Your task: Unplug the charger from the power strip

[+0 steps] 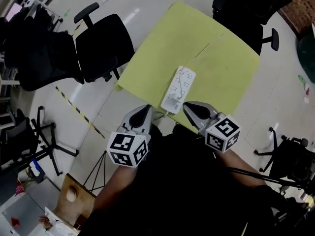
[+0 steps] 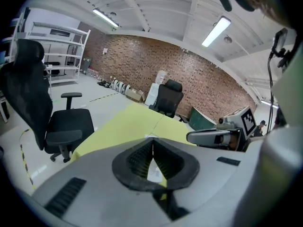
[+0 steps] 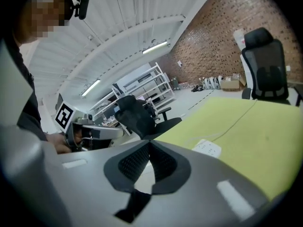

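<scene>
From the head view, the white power strip (image 1: 181,84) lies lengthwise near the front edge of the yellow-green surface (image 1: 221,68). A white block sits on its near end, which I take to be the charger (image 1: 172,103); its outline blends into the strip, so its exact shape is hard to tell. The left tongs (image 1: 146,108) and right tongs (image 1: 187,105) hover just short of that near end, one on each side, touching nothing. A black office chair (image 1: 103,45) stands off the surface's left corner. In the left gripper view the ribbed pads meet at their tips with nothing between them, so these tongs are closed and empty, pointing across the surface with the right tongs off to the side. In the right gripper view the pads are likewise pressed together on nothing, and the strip lies ahead to the right. The charger is probably a light, rigid plastic body with smooth sides, held firmly by its prongs. The strip is light enough to lift with it, so one pair should pin the strip's bare far half while the other grips the charger across its flat sides and pulls straight out.
</scene>
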Demonstrator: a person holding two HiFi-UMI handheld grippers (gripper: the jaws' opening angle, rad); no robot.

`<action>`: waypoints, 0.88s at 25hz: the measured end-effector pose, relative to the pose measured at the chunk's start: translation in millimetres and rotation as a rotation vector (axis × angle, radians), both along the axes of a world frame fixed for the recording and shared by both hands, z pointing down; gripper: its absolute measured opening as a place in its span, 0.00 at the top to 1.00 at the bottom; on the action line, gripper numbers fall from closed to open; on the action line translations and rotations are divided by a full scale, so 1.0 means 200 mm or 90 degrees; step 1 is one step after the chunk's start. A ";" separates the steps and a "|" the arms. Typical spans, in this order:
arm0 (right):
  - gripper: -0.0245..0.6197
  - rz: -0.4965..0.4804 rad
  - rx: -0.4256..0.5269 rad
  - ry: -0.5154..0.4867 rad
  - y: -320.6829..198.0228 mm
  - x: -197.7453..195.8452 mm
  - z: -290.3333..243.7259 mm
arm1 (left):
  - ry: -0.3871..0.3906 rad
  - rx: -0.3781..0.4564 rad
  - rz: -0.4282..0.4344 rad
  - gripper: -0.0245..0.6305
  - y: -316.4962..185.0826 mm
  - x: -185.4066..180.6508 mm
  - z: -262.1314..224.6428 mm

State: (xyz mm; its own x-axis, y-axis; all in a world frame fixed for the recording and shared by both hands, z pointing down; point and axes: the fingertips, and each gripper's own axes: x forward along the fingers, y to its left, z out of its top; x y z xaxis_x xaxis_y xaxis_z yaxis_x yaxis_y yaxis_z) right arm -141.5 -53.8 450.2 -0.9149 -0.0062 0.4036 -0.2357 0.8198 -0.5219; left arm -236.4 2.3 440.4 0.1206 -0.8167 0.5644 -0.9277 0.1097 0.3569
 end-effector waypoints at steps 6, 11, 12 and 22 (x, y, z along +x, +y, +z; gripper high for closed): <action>0.96 0.147 0.050 0.115 -0.24 0.07 0.14 | 0.012 -0.012 0.184 0.95 -0.25 -0.14 0.13; 0.85 0.245 0.049 0.188 -0.22 0.06 0.22 | -0.016 0.006 0.361 0.95 -0.39 -0.18 0.17; 0.82 0.251 0.053 0.202 -0.19 0.04 0.23 | -0.010 0.010 0.382 0.95 -0.41 -0.18 0.17; 0.58 0.355 -0.001 0.255 -0.11 0.01 0.42 | 0.041 -0.008 0.540 0.95 -0.42 -0.08 0.29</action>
State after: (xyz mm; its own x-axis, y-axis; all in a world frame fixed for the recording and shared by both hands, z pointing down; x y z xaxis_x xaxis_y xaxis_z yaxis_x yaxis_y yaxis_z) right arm -140.0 -74.9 533.2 -0.5550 -0.4318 0.7110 -0.7976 0.5191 -0.3073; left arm -251.9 -82.1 499.4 0.7217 -0.4287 0.5435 -0.6750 -0.6097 0.4155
